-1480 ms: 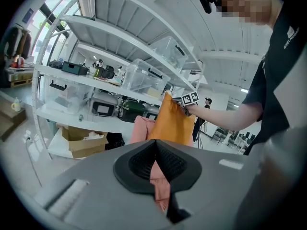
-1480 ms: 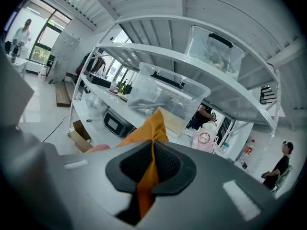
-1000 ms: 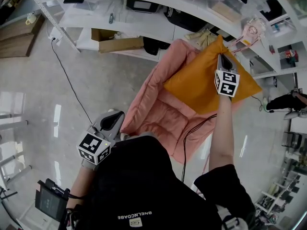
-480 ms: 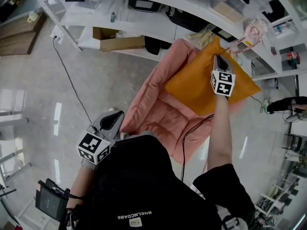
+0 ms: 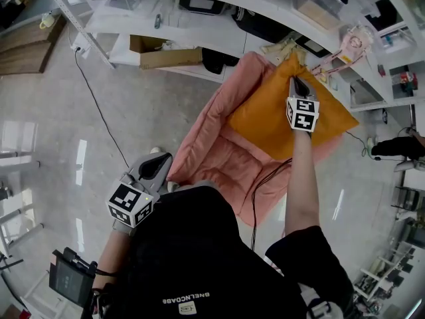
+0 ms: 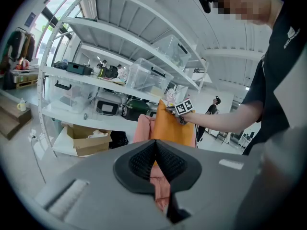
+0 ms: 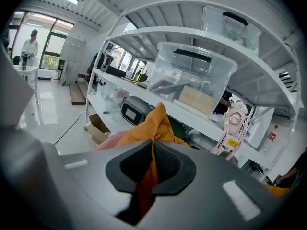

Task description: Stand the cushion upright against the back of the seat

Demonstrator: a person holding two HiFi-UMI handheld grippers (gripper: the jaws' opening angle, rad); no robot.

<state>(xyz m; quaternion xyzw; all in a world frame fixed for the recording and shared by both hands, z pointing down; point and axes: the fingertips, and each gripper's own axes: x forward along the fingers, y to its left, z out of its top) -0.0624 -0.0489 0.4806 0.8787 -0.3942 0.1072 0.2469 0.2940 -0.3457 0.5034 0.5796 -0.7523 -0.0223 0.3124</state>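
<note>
My right gripper is clamped on the orange cushion, nearly upright against the pink seat, letting go remains; my left gripper pinches the seat's edge

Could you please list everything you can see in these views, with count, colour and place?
cushion: one, orange, leaning at the seat's back end
seat: one, pink and padded, on the floor in front of the shelving
shelving: one run, white, behind the seat
cardboard box: one, brown, on the bottom shelf
clear bins: at least two, see-through, on the upper shelves
floor cable: one, black, left of the seat
wooden steps: one set, brown, far left
left gripper: one, grey, shut on the seat's near edge
right gripper: one, grey, shut on the cushion near its top corner
right arm: one, bare, reaching to the cushion
</note>
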